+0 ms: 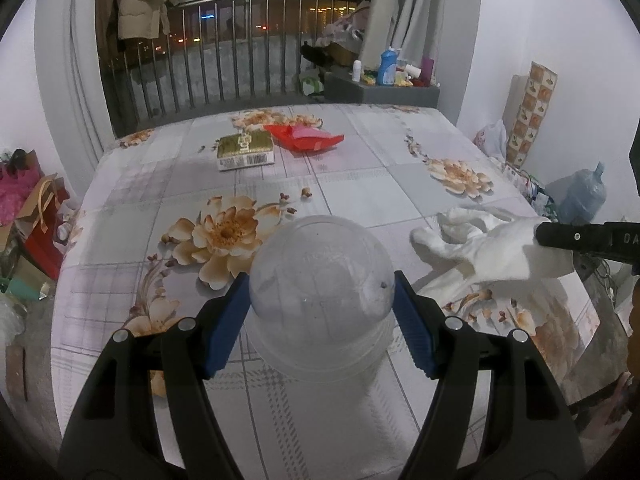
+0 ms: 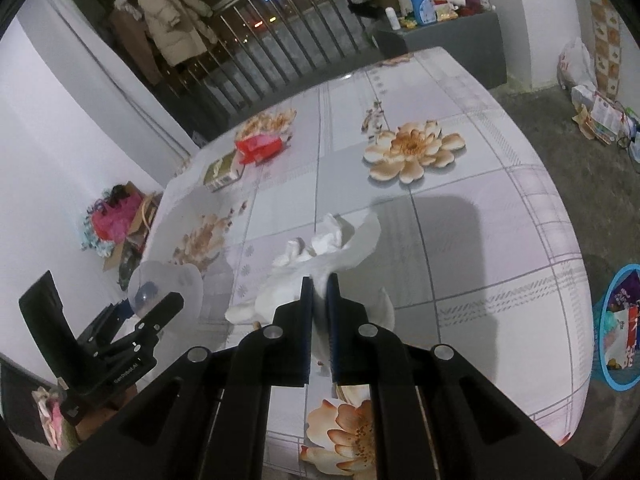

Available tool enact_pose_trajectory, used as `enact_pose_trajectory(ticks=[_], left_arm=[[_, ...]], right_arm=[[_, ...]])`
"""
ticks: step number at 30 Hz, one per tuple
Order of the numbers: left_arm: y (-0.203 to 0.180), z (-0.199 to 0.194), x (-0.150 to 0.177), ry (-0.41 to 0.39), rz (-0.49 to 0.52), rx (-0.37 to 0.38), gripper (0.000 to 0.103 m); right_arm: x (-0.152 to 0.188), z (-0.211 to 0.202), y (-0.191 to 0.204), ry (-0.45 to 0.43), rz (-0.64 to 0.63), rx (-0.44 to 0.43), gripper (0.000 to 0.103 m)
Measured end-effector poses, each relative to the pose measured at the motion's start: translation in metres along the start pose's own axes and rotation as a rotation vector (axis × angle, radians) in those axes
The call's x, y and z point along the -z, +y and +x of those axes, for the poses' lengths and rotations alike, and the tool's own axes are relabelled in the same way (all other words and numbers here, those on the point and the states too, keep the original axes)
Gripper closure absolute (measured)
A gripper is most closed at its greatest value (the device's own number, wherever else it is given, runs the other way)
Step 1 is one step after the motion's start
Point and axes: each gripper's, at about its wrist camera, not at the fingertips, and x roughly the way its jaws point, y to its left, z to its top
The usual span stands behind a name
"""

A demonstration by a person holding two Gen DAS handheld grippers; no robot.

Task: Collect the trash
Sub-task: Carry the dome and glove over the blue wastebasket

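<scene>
Left gripper [image 1: 322, 312]: you pinch the clear cup [image 1: 320, 280], lower centre.
Right gripper [image 2: 319, 280]: jaws pressed onto the tissue [image 2: 320, 248], centre frame.
Risk: the tissue tears or slips (thin grip).

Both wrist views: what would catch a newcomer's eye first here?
The clear plastic dome-shaped cup, clamped between the left gripper, fills the foreground. To its right, the right gripper pinches a crumpled white paper tissue above the flower-printed tablecloth. A red crumpled wrapper lies at the far end.
</scene>
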Motion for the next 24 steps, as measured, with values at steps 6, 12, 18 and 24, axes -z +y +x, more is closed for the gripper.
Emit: enact_pose_trajectory(ticks=[6,12,18,24], left_arm=[[0.002,-0.008,-0.007,-0.019,-0.011,-0.001,0.037],[0.003,-0.016,-0.013,-0.042,-0.028,0.011,0.037],[-0.002,-0.025,-0.014,-0.065,-0.021,0.023,0.037],[-0.01,-0.038,-0.018,-0.095,-0.008,0.03,0.037]], right_arm=[[-0.009,-0.015,0.001,-0.045,-0.001,-0.013,0.096],[-0.018,-0.035,0.003,-0.105,-0.004,-0.012,0.096],[-0.022,-0.056,0.004,-0.166,-0.007,-0.018,0.096],[-0.025,-0.075,0.003,-0.215,-0.011,-0.02,0.096]])
